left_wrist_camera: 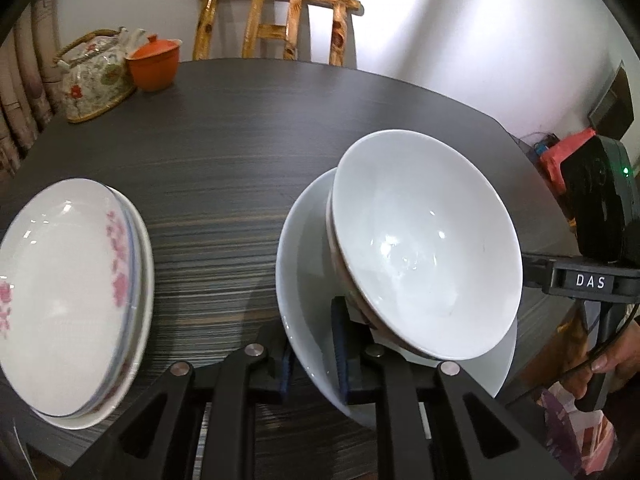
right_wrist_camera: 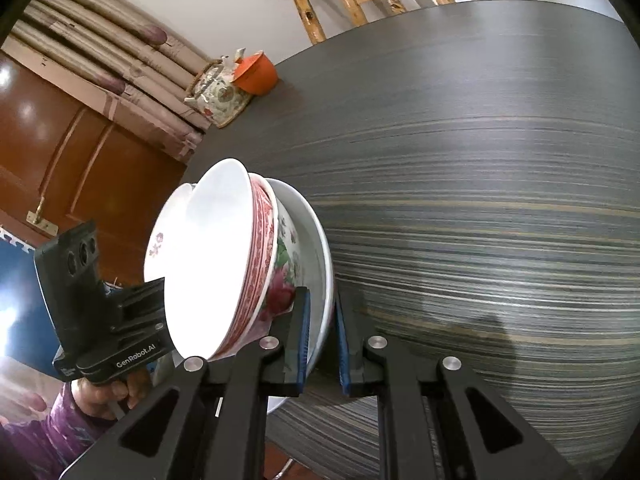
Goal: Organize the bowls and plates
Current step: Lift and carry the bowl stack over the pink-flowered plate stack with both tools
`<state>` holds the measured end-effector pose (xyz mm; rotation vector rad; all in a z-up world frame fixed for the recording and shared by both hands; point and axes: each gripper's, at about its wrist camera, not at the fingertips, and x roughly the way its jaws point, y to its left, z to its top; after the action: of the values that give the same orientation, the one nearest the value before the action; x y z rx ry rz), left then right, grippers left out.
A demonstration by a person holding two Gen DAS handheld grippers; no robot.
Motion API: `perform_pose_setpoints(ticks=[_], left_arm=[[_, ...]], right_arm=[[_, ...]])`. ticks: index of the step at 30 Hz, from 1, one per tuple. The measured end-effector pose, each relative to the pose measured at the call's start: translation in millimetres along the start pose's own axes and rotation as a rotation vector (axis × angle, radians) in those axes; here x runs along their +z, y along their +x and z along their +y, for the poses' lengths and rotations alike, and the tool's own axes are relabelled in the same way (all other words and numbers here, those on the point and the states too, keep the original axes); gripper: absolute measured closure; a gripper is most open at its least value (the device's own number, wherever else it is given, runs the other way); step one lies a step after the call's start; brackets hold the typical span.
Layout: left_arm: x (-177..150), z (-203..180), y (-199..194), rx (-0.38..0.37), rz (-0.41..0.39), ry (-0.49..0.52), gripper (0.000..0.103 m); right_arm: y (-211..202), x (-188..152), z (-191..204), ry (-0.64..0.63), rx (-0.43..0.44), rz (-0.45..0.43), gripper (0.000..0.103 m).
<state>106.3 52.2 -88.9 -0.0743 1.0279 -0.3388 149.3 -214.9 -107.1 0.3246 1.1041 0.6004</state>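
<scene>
In the left wrist view my left gripper (left_wrist_camera: 314,354) is shut on the rim of a big white bowl (left_wrist_camera: 304,264). Smaller bowls (left_wrist_camera: 424,240) are nested inside it, all tilted. A stack of plates (left_wrist_camera: 68,292) with pink flowers lies on the dark table at the left. In the right wrist view my right gripper (right_wrist_camera: 322,344) is shut on the opposite rim of the same white bowl (right_wrist_camera: 320,248). Inside it sit a flowered bowl (right_wrist_camera: 286,272) and a red-patterned bowl (right_wrist_camera: 260,256). The left gripper's body (right_wrist_camera: 92,300) shows at the left.
A flowered teapot (left_wrist_camera: 96,76) and an orange lidded cup (left_wrist_camera: 154,62) stand at the table's far left; both also show in the right wrist view, teapot (right_wrist_camera: 218,94) and cup (right_wrist_camera: 256,72). A wooden chair (left_wrist_camera: 276,24) stands behind the table (left_wrist_camera: 248,152).
</scene>
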Motion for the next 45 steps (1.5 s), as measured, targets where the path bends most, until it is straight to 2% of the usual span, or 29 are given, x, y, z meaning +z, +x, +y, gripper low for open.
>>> perform_pose_setpoints(ticks=[15, 28, 36, 45], left_arm=[[12, 47, -70, 0.049, -0.085, -0.106, 0.088], [0, 115, -116, 0.122, -0.139, -0.219, 0.089], [-8, 150, -125, 0.154, -0.156, -0.279, 0.089], [-11, 175, -123, 0.178, -0.157, -0.314, 0.089]], right_arm=[[8, 28, 58, -0.063, 0.056, -0.002, 0.09], [48, 52, 131, -0.15, 0.108, 0.049, 0.09], [81, 63, 165, -0.178, 0.126, 0.081, 0.09], [110, 71, 180, -0.189, 0.123, 0.111, 0.09]])
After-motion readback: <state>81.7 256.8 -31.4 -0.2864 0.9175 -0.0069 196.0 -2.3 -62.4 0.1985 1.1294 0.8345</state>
